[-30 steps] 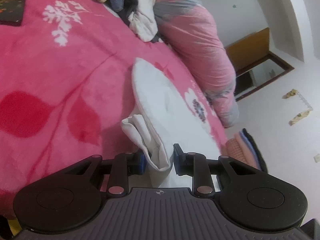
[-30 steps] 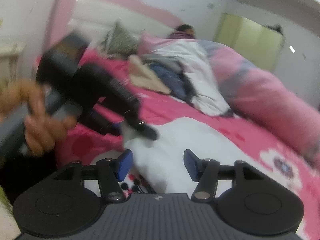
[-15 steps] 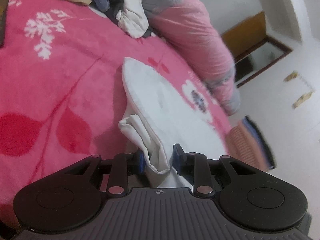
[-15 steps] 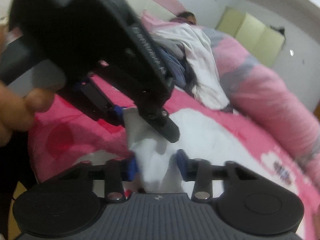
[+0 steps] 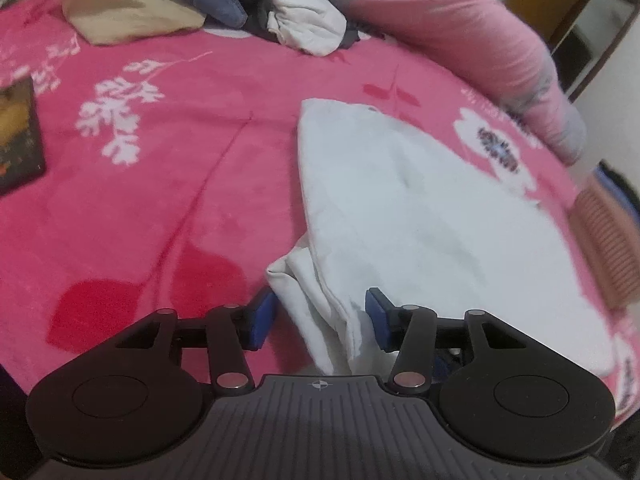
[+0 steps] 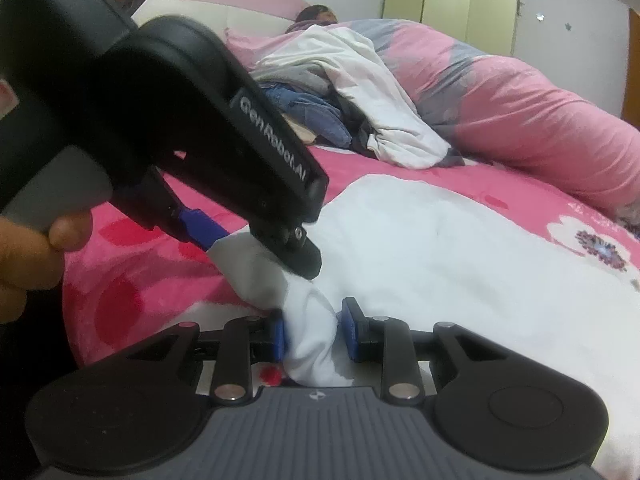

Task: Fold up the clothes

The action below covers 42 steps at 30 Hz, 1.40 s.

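A white garment [image 5: 420,220] lies spread on the pink flowered blanket [image 5: 160,200], with one corner bunched up near me. My left gripper [image 5: 320,320] is open. The bunched corner sits loosely between its blue pads, with a gap on the left side. In the right wrist view the same garment [image 6: 440,248] runs off to the right. There, my right gripper [image 6: 314,332] is shut on the bunched corner. The left gripper [image 6: 260,248] hovers just above and left of it, held by a hand [image 6: 36,248].
A pile of mixed clothes [image 5: 240,4] lies at the far side of the bed, beside a rolled pink duvet [image 5: 460,40]. A dark book [image 5: 16,136] rests at the left edge. Folded striped cloth [image 5: 608,240] sits at the bed's right edge.
My right gripper moved in and shut on the bunched corner. The left gripper's jaws widened and let go of the cloth. The left view swung toward the far side of the bed.
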Tool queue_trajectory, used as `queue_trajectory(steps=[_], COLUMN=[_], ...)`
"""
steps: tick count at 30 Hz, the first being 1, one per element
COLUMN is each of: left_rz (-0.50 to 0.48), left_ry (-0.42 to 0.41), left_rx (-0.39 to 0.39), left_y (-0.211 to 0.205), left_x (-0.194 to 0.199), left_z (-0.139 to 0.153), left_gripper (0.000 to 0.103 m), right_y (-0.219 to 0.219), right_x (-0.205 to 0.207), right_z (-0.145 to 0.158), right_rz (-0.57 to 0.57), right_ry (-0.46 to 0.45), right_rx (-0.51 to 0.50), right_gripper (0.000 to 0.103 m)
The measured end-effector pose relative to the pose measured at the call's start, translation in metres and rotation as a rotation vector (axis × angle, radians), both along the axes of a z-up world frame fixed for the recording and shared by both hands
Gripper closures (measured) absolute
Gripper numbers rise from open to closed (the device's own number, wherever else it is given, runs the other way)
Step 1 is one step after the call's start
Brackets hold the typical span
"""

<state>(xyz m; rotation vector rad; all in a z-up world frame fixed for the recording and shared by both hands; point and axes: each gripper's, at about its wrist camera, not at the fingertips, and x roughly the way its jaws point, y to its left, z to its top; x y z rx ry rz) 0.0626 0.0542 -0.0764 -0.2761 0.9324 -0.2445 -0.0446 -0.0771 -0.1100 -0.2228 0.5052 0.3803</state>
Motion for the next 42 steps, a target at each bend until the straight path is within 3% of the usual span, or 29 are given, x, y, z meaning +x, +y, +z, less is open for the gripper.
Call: queue_trajectory(steps=[8, 18, 36, 42], left_rz=[0.008, 0.009, 0.009, 0.016], left_ry=[-0.024, -0.037, -0.052, -0.055], left_rx=[0.109, 0.173, 0.252, 0.237], left_y=[-0.013, -0.021, -0.030, -0.026], left_x=[-0.006, -0.009, -0.011, -0.012], left_z=[0.002, 0.005, 0.006, 0.007], left_gripper=[0.049, 0.047, 0.044, 0.043], right_y=[-0.006, -0.009, -0.012, -0.009], right_x=[0.002, 0.010, 0.011, 0.007], right_z=[-0.004, -0.007, -0.010, -0.008], right_rz=[-0.009, -0.012, -0.013, 0.004], right_ry=[0.003, -0.005, -0.019, -0.029], right_rx=[0.036, 0.051, 0.071, 0.055], right_gripper=[0.074, 0.074, 0.074, 0.073])
